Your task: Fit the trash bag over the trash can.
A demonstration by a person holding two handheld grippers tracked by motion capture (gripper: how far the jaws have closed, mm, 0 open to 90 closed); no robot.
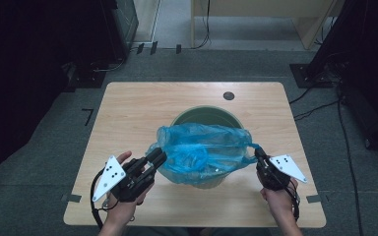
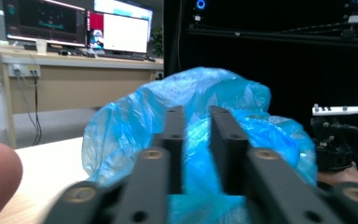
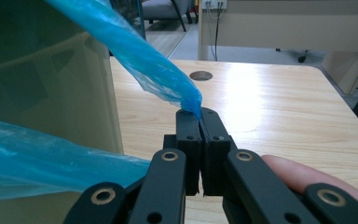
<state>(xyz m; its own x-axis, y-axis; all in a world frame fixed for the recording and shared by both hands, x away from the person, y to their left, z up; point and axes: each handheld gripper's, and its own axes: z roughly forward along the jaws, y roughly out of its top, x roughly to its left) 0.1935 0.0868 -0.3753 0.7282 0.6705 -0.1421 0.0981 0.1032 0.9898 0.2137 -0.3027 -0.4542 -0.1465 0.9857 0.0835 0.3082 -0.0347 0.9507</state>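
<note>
A crumpled blue plastic bag [image 1: 202,147] lies over the mouth of a green bin [image 1: 204,112] in the middle of the table. My right gripper [image 1: 258,155] is shut on the bag's right edge, and a twisted strip of blue film [image 3: 144,60] runs up from its closed fingertips [image 3: 200,112] beside the bin's wall [image 3: 51,93]. My left gripper [image 1: 156,158] is at the bag's left edge. Its jaws [image 2: 196,112] stand a little apart, with blue film [image 2: 121,130] showing in and behind the gap, and the pads do not press on it.
The light wooden table [image 1: 128,108] has a round cable hole [image 1: 229,96] behind the bin. Dark racks and cables stand on the floor around it. In the left gripper view a desk with monitors [image 2: 74,60] is far off and the other gripper [image 2: 335,140] is at the right.
</note>
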